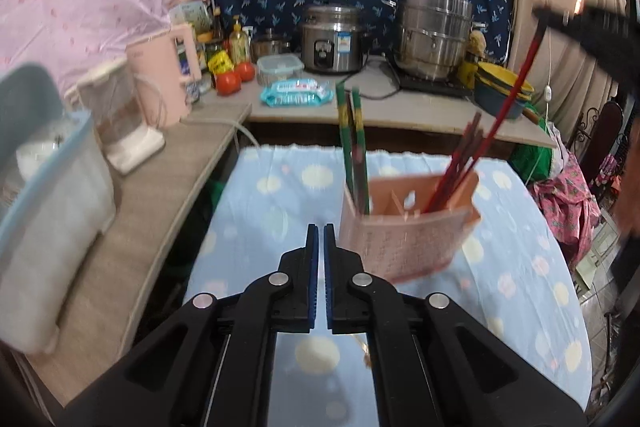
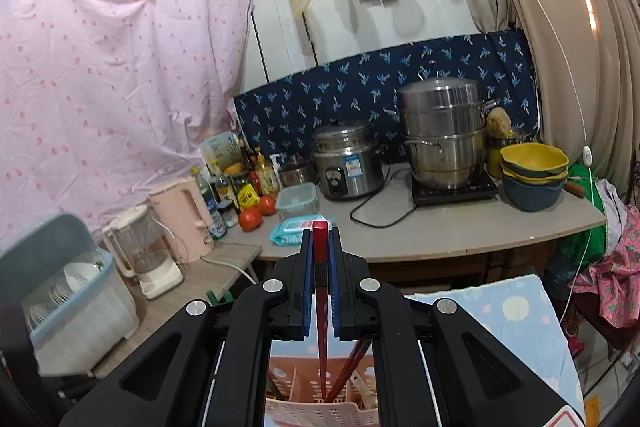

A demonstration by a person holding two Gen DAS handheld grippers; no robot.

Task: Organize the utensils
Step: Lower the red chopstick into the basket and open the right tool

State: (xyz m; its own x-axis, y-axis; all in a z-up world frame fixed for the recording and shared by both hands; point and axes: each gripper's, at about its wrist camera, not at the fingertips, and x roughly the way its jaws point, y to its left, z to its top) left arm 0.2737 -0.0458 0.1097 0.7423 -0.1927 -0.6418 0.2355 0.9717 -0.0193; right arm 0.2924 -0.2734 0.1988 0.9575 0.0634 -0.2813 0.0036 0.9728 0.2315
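Observation:
A pink plastic utensil holder stands on the blue dotted tablecloth. Green chopsticks stand in its left compartment and several red chopsticks in its right one. My left gripper is shut and empty, just left of the holder. My right gripper is shut on a red chopstick, held upright with its tip down in the holder. From the left wrist view that gripper shows blurred at top right, holding the long red chopstick over the holder.
A counter behind the table holds a rice cooker, steel steamer pot, stacked bowls, wipes, tomatoes and bottles. On the left counter stand a pink kettle, a blender and a dish bin.

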